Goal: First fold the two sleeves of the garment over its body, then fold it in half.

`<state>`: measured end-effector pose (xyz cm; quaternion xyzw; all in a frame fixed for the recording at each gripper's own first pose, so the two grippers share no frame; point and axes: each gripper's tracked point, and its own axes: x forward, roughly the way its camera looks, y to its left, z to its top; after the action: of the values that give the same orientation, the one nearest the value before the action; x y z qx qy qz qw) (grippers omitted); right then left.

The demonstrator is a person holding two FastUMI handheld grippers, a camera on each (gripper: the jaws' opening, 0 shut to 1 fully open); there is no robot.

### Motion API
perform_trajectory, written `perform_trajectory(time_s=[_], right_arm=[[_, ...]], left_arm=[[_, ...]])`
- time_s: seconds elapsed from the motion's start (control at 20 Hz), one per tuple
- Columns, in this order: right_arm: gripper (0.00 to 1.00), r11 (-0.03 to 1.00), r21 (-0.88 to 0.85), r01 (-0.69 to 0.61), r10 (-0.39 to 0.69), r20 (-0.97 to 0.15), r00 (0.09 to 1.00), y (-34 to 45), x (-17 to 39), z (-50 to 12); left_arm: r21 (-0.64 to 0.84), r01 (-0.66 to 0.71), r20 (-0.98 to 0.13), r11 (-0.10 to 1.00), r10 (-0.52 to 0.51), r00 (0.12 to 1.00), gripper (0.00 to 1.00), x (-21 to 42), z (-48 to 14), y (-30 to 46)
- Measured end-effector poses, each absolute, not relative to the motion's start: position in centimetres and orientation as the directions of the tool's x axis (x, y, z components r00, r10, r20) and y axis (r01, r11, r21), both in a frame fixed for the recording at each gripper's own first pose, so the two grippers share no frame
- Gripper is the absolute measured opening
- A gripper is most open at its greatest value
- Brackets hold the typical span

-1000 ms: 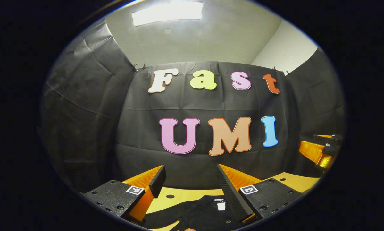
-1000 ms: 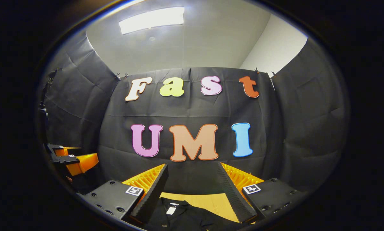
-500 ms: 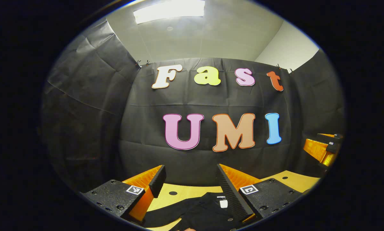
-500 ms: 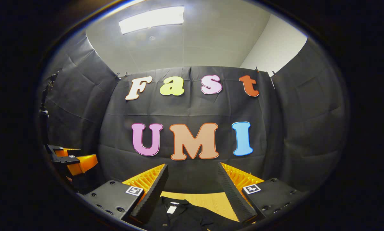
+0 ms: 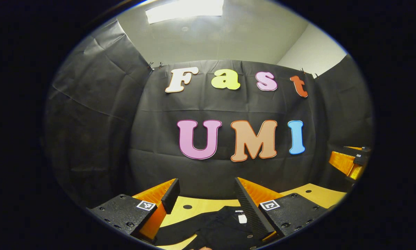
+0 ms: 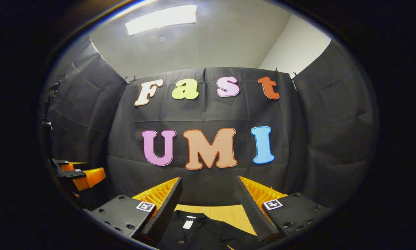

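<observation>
I expect the garment (image 6: 201, 236) to be light, soft and limp, so I'd pinch a sleeve near its cuff edge. It's black, collared, with a white neck tag, lying on the table (image 5: 197, 208) below me. My left hand-held gripper (image 5: 204, 192) and right hand-held gripper (image 6: 208, 192) both gape wide, holding nothing.

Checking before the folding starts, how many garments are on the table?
1: a black garment lies on the wooden table, below and between the open right gripper fingers; the left gripper view shows it too. Its lower part is out of view.
</observation>
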<state>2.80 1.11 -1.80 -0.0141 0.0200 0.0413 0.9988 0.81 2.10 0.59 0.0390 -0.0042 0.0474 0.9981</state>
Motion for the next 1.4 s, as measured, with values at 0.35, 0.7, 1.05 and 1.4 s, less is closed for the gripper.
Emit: perform_trajectory(time_s=[0.35,0.7,1.05,1.4], right_arm=[[0.97,0.997,-0.026,-0.077,0.075,-0.056,0.996,-0.3,3.0,-2.5],[0.97,0.988,-0.143,0.061,-0.076,-0.1,0.992,-8.6,3.7,-5.0],[0.98,0.969,-0.198,0.146,-0.194,-0.247,0.949,-16.2,3.4,-10.8],[0.98,0.954,-0.252,0.165,-0.261,-0.416,0.871,-22.3,2.1,-17.6]], left_arm=[[0.094,-0.066,0.025,0.993,0.064,0.998,0.92,1.2,1.2,0.8],[0.096,-0.041,0.027,0.995,0.039,0.999,0.92,1.3,1.2,-0.5],[0.095,-0.026,0.025,0.995,0.023,0.999,0.92,1.9,1.1,-2.2],[0.104,-0.039,0.016,0.994,0.038,0.999,0.92,2.1,0.5,-2.8]])
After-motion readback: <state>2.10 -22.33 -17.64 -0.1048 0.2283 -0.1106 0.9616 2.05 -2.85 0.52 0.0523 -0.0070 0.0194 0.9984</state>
